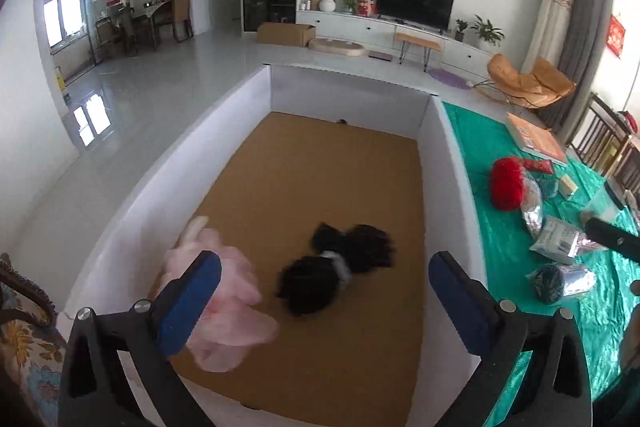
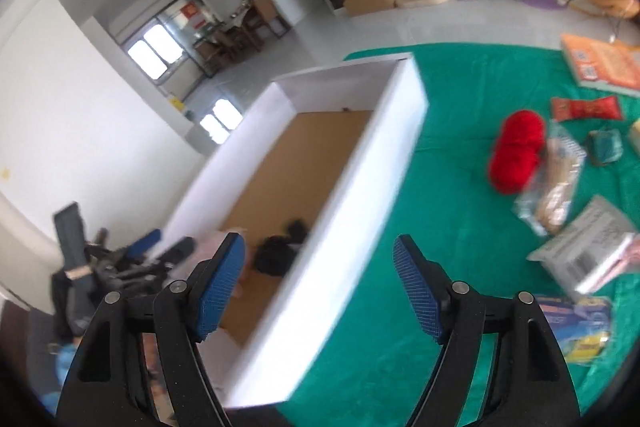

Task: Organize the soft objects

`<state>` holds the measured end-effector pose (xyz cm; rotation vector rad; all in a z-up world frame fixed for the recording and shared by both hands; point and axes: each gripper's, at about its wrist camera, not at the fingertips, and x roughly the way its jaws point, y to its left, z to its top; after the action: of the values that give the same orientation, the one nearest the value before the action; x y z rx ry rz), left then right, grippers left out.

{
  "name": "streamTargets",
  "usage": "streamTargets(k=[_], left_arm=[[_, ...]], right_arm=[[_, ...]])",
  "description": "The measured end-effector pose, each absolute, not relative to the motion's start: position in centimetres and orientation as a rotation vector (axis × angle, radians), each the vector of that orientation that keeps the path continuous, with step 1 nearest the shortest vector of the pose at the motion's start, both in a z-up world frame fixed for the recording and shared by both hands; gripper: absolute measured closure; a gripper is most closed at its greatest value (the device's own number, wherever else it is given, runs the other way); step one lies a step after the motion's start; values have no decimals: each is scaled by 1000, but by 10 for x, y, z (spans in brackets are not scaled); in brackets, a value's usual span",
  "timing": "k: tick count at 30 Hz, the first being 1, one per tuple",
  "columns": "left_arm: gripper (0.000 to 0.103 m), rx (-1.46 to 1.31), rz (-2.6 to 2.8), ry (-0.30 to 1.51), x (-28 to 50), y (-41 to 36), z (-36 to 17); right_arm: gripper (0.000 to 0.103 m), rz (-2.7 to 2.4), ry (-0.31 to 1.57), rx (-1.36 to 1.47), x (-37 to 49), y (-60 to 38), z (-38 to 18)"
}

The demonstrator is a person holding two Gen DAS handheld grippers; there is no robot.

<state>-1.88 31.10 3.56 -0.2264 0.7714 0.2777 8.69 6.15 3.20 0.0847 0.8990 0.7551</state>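
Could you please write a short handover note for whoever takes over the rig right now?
Left gripper: open, empty, above the white box.
Right gripper: open, empty, over the box's near wall.
Done: pink fluffy item and black fluffy item lie on the box floor.
Left: red yarn and the bagged items, including a dark ball, are on the green cloth; pick out the soft ones and box them.

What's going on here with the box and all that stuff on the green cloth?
Someone is sorting soft things into a white box. A pink fluffy item and a black fluffy one already lie inside. Both the left tongs and right tongs are open and empty. A red yarn ball and some packets wait on the green cloth.
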Motion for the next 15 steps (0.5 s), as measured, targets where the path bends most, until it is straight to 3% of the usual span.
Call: streamTargets(k=[6, 15], left_arm=[[0, -246, -26, 729, 2, 204, 45], [0, 36, -223, 898, 40, 38, -46]], right_arm=[[24, 326, 757, -74, 66, -74, -16], [24, -1, 893, 27, 66, -202, -64]])
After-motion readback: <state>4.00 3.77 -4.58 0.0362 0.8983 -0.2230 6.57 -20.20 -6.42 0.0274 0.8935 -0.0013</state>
